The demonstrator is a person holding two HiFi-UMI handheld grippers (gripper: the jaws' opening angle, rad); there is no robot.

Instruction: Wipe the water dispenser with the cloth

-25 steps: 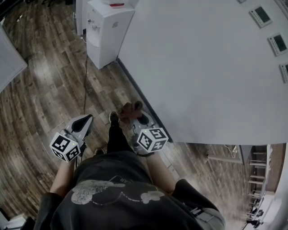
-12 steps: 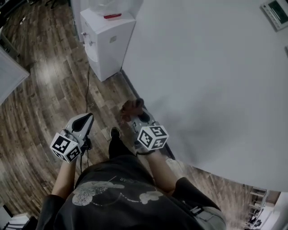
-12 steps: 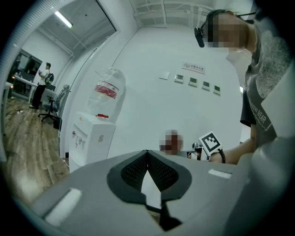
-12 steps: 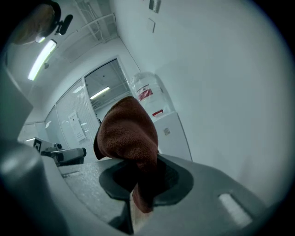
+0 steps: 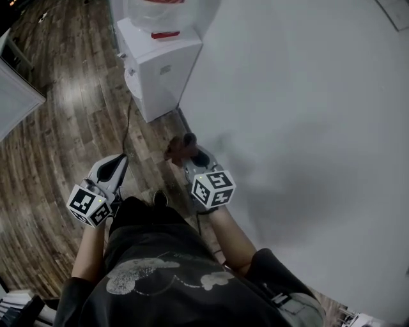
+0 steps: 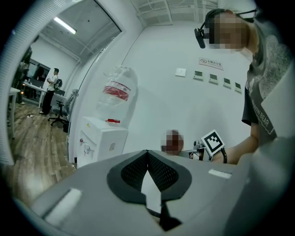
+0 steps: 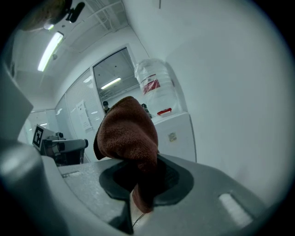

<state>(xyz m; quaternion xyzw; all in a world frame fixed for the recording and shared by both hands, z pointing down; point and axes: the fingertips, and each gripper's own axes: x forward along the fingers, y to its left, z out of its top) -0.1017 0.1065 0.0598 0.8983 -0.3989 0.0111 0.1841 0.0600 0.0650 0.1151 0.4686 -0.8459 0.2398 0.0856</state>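
Observation:
A white water dispenser (image 5: pixel 161 67) with a clear bottle (image 5: pixel 160 9) on top stands against the white wall, ahead of me; it also shows as the dispenser (image 6: pixel 99 140) in the left gripper view and the dispenser (image 7: pixel 175 133) in the right gripper view. My right gripper (image 5: pixel 185 150) is shut on a brown cloth (image 5: pixel 179 147), which bunches up above the jaws as the cloth (image 7: pixel 129 138). My left gripper (image 5: pixel 118 165) hangs to the left, shut and holding nothing (image 6: pixel 147 159). Both grippers are well short of the dispenser.
A dark cable (image 5: pixel 126 128) runs over the wood floor (image 5: pixel 57 140) from the dispenser toward my feet. The white wall (image 5: pixel 300 115) fills the right side. Glass partitions and a distant person (image 6: pixel 48 90) with office chairs lie to the left.
I have walked closer to the dispenser: it now sits larger and lower in the head view. Both grippers keep their pose, the right one still holding the cloth.

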